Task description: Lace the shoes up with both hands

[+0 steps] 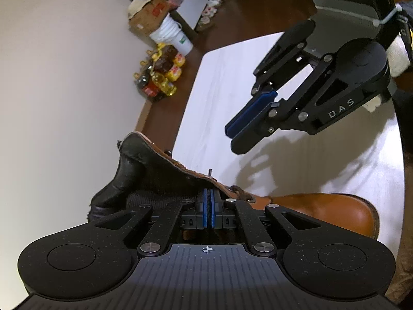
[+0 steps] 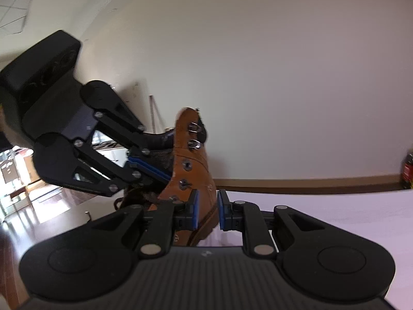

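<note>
On the tabletop [image 1: 322, 160] a boot [image 1: 330, 211] is lain. Left hand-held gripper [image 1: 208, 193] is pressed together at its eyelet flap; right hand-held gripper [image 1: 233, 135] is slightly spread, empty. Lace pickup is judged next.

boot [image 1: 333, 211]: I see tan leather, smooth and glossy on the toe
boot lining [image 1: 134, 165]: black, soft-looking, matt
eyelets [image 2: 186, 165]: I read them as shiny metal, like the hooks above them
lace [image 1: 240, 192]: dark brown woven cord, rough
left gripper [image 1: 208, 201]: matt black plastic, finely speckled, with bright metal pins
pads [image 1: 258, 108]: blue and rubbery, matt
table [image 1: 335, 160]: smooth, pale, matt top
floor [image 2: 38, 214]: dark wood, glossy, reflecting light
box [image 1: 148, 15]: brown cardboard
bucket [image 1: 173, 37]: white plastic
</note>
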